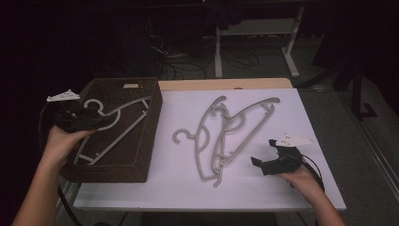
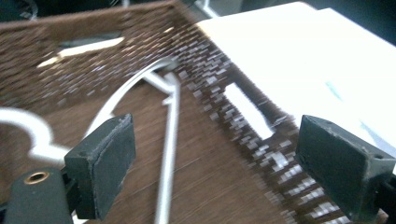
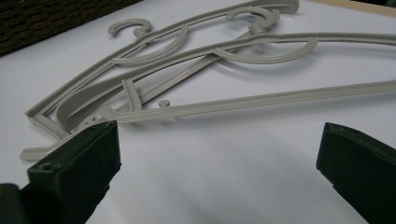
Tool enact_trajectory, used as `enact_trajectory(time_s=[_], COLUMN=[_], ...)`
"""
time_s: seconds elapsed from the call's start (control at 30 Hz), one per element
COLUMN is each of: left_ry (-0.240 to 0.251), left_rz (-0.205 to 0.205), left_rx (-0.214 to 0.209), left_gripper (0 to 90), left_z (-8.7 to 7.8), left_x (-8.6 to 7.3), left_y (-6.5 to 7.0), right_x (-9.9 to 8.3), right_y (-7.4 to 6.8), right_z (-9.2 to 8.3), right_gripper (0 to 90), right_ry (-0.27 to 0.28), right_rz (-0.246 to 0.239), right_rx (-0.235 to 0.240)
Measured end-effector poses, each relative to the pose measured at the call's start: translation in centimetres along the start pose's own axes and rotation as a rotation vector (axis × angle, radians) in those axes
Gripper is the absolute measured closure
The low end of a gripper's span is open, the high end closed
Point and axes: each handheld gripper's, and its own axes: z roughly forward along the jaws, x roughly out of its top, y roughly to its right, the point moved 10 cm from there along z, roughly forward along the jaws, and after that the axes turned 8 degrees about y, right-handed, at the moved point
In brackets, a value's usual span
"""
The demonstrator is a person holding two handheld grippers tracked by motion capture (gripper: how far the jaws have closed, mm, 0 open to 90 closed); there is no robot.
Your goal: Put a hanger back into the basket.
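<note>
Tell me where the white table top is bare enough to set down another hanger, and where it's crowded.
Free: the strip between the brown basket and the two overlapping hangers, the front edge of the table below them, and the far right corner beyond them. Crowded: the middle, under the hangers, and the patch by the right gripper. The basket already holds one hanger.

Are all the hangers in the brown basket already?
No, one hanger lies in the basket, while two hangers lie crossed on the white table.
</note>
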Motion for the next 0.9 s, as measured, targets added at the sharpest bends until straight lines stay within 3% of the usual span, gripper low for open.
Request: enact_trajectory(time_s=[0.37,0.63,0.9], left_ry=[0.056,0.067,0.076], left_rz=[0.052,0.074,0.087], left_rx=[-0.163,-0.267,-0.319], left_gripper=[11.8,11.8,11.8], left_z=[2.4,5.4,8.5], left_x=[2.9,3.4,2.6], left_y=[8.7,14.4,19.3], right_x=[0.3,0.6,0.6], right_y=[0.0,-0.3,-0.4], right_z=[0.0,0.0,0.0], right_gripper=[0.0,0.0,0.0], right_ry=[0.009,0.009,0.002], right_rz=[-0.004,-0.007,-0.010], right_rx=[0.019,0.030,0.036])
